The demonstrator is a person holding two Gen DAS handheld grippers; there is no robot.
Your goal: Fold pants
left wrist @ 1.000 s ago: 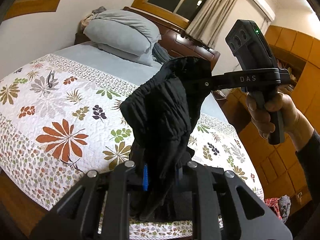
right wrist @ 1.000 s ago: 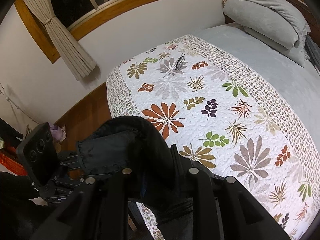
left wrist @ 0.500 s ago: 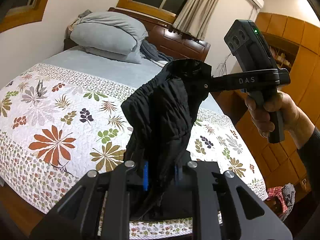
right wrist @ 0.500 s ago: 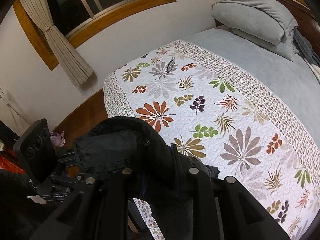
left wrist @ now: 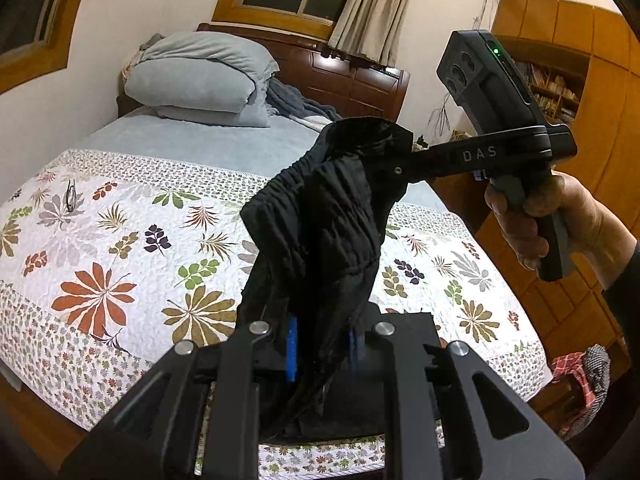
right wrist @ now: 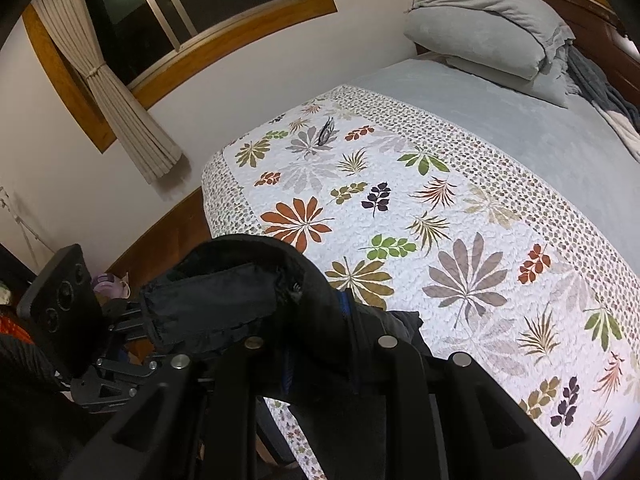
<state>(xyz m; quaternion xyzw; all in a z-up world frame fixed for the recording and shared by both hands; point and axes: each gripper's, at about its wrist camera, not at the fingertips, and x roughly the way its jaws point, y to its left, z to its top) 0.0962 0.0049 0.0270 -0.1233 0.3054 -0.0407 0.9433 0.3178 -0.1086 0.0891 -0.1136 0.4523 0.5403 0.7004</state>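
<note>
left tool (left wrist: pixel 322 350) clamped black pants (left wrist: pixel 320 216) | right tool (right wrist: pixel 316 344) clamped pants | both above floral quilt (left wrist: pixel 120 248)

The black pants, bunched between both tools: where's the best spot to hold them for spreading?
On the gathered elastic waistband of the pants, at its two ends, coming in from each side. The left hand-held gripper and right hand-held gripper already pinch it there.
</note>
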